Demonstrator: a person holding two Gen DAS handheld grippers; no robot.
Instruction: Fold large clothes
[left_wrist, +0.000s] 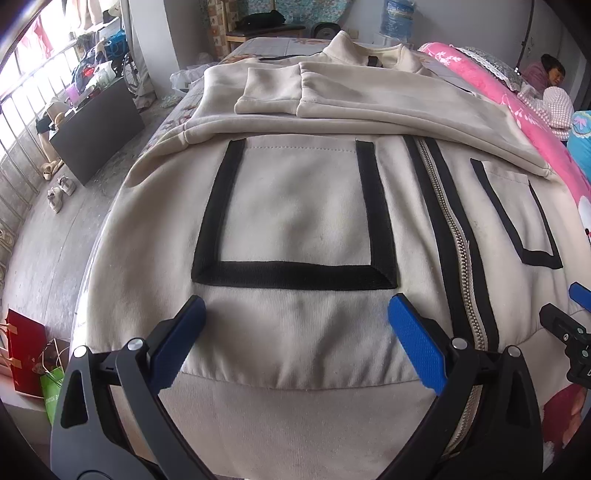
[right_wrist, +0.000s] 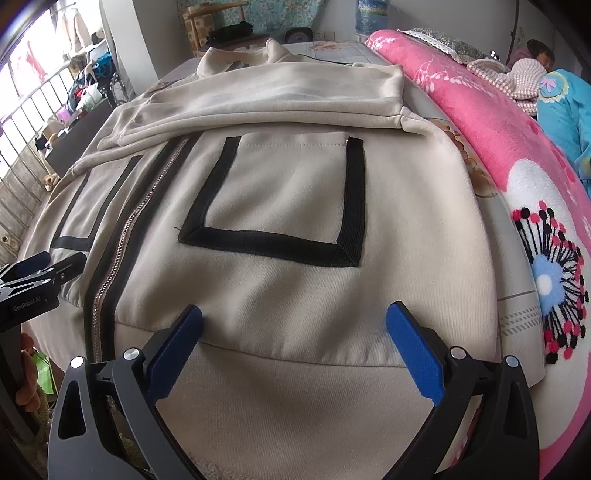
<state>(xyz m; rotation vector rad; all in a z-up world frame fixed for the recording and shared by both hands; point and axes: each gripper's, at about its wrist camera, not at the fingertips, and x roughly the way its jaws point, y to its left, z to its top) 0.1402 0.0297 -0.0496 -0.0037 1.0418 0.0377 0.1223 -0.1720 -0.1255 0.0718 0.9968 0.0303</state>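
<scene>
Over jacket (left_wrist: 295, 206) hem, both jaws spread

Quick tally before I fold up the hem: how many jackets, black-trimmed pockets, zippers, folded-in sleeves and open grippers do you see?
Jacket: 1
Black-trimmed pockets: 2, left-hand pocket and right-hand pocket
Zipper: 1
Folded-in sleeves: 2, crossed over the chest
Open grippers: 2, left gripper and right gripper
Total: 8
</scene>
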